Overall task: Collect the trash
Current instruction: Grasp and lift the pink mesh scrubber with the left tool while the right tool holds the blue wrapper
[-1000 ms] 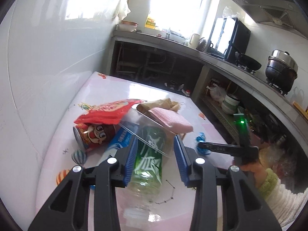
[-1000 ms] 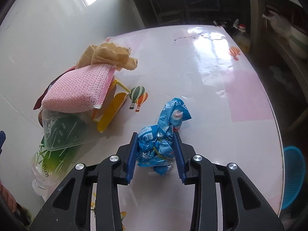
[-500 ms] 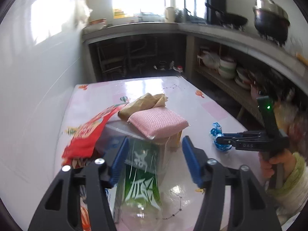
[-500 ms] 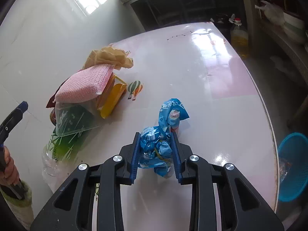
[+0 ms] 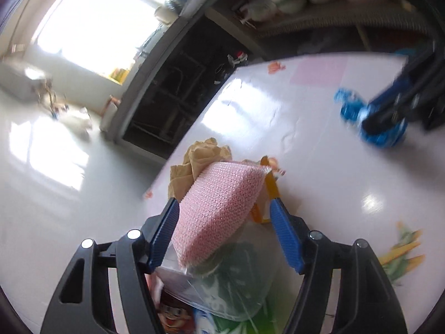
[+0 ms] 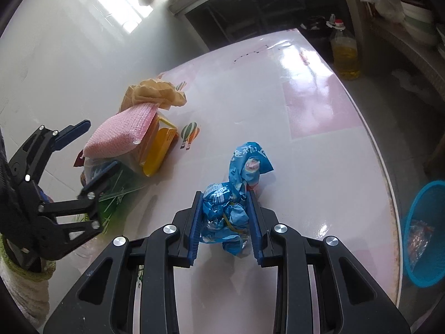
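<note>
Right gripper [image 6: 225, 224], nearest the lens: blue pads pressed against both sides of a crumpled blue plastic wrapper [image 6: 235, 203] resting on the glossy white-and-pink table [image 6: 278, 105]. Left gripper [image 5: 224, 229] — jaws just opened wider, standing apart either side of a pink knitted scouring pad [image 5: 219, 208] without gripping it; the pad lies atop the litter pile, crumpled brown paper [image 5: 200, 157] behind. Right of the table, lower — a blue plastic basket [image 6: 425, 231].

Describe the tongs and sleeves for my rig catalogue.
Both the left tongs and the right tongs have black skeletal plastic arms with silver bolt heads and ribbed blue pads. The left forearm wears a white knit sleeve with a yellow-green cuff.
</note>
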Motion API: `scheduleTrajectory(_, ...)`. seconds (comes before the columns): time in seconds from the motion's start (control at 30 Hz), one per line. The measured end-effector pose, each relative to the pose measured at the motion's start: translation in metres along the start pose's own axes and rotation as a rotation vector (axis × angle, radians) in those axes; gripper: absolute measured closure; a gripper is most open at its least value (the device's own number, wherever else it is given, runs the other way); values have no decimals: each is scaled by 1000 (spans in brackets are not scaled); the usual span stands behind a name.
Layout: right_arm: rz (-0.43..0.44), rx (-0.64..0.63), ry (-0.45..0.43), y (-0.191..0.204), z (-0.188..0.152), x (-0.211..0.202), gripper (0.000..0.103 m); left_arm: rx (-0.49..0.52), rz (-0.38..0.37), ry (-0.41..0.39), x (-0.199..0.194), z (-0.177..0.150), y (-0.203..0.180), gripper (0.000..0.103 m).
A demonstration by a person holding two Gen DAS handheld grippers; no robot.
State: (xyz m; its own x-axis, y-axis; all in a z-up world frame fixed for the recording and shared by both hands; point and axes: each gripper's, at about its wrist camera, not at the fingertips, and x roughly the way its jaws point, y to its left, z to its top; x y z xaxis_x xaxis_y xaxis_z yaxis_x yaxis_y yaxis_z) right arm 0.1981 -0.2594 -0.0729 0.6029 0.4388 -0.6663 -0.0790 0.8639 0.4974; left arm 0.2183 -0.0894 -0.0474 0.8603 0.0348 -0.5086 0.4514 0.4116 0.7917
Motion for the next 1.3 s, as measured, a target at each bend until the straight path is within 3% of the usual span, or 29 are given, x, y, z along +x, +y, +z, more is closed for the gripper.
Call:
scheduleTrajectory(0.13,10,-1,-4,-2,-2,-1,75,107,73,24,15,-4,-17,37)
scheduleTrajectory(0.3,25,3,-11,-5,-3,-1,75,171,141,33,29,-7,-25,38)
scheduleTrajectory(0.53,32,11,-16,-6,-5,-3,75,202,164,25,29,-7,-24,62)
scheduleTrajectory(0.83,27,17,-30,-6,-4,-10,75,209,187,-10,-2,-9,-30,69)
scheduleTrajectory(1.07,22,14,-53,0,-5,-28,75,134,214,-47,-35,-14,-14,72)
scheduleTrajectory(1.17,17,12,-72,4,-8,-39,75,63,229,-82,-61,-18,0,72)
scheduleTrajectory(1.3,11,11,-86,9,-13,-50,75,-53,190,-112,-91,-25,19,73)
